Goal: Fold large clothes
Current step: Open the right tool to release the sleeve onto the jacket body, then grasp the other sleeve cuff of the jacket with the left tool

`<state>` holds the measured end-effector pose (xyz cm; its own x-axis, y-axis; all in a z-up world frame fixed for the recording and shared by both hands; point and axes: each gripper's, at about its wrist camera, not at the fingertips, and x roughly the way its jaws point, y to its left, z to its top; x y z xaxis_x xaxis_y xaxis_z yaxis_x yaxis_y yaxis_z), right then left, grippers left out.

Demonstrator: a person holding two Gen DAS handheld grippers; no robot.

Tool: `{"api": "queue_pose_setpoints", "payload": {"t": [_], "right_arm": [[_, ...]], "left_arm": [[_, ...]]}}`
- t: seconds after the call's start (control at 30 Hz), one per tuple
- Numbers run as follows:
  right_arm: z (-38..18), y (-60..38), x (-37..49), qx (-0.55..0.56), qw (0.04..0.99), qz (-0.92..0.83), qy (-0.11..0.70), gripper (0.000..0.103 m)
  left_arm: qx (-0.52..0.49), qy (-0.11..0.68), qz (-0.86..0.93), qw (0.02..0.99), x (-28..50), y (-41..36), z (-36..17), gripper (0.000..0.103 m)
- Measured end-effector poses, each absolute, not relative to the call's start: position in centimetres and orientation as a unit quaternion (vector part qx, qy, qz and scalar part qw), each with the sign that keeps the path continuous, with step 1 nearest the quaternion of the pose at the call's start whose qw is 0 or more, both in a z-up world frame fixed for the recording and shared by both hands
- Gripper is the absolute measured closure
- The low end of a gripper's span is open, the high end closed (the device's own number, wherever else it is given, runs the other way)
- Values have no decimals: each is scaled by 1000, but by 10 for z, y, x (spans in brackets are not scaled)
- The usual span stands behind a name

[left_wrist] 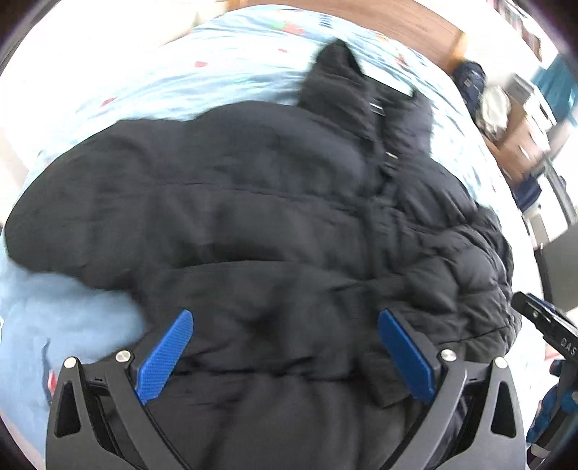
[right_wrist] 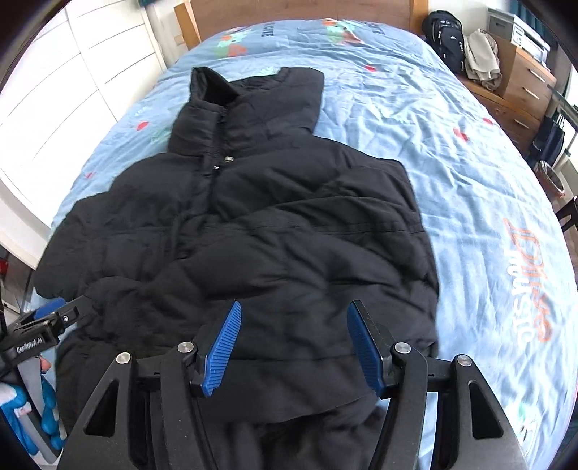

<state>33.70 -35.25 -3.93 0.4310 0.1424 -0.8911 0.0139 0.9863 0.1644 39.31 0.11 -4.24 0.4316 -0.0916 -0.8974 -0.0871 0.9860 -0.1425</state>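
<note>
A black puffer jacket [right_wrist: 253, 224] lies front-up on the bed's light blue sheet [right_wrist: 451, 173], its collar toward the headboard and one sleeve folded across the chest. My right gripper [right_wrist: 296, 307] hovers open over the jacket's lower hem, and its blue pads [right_wrist: 220, 358] touch nothing. The left wrist view is blurred. There my left gripper [left_wrist: 285, 318] stands wide open above the same jacket [left_wrist: 271, 217], near the hem, with nothing between its pads. Each gripper shows at the edge of the other's view: the left gripper [right_wrist: 39, 329] and the right gripper [left_wrist: 542, 325].
A wooden headboard [right_wrist: 300, 11] closes the far end of the bed. A black backpack [right_wrist: 446, 34] and wooden drawers [right_wrist: 520, 83] with clothes on them stand at the right. White wardrobe doors [right_wrist: 72, 83] line the left. A blue-gloved hand [right_wrist: 47, 426] holds the left gripper.
</note>
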Motion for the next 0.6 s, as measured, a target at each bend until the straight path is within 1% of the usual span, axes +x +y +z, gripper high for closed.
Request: {"api": "queue_pose_setpoints", "payload": {"t": [0.17, 0.43, 0.6], "right_arm": [[-24, -326, 333, 83, 843, 27, 530, 42], [6, -294, 333, 70, 849, 12, 523, 42], [10, -284, 332, 65, 848, -5, 526, 42]], "left_arm": [[-142, 539, 36, 829, 377, 95, -40, 0], [-247, 534, 105, 802, 356, 229, -56, 0], [-300, 517, 136, 790, 353, 292, -72, 0]]}}
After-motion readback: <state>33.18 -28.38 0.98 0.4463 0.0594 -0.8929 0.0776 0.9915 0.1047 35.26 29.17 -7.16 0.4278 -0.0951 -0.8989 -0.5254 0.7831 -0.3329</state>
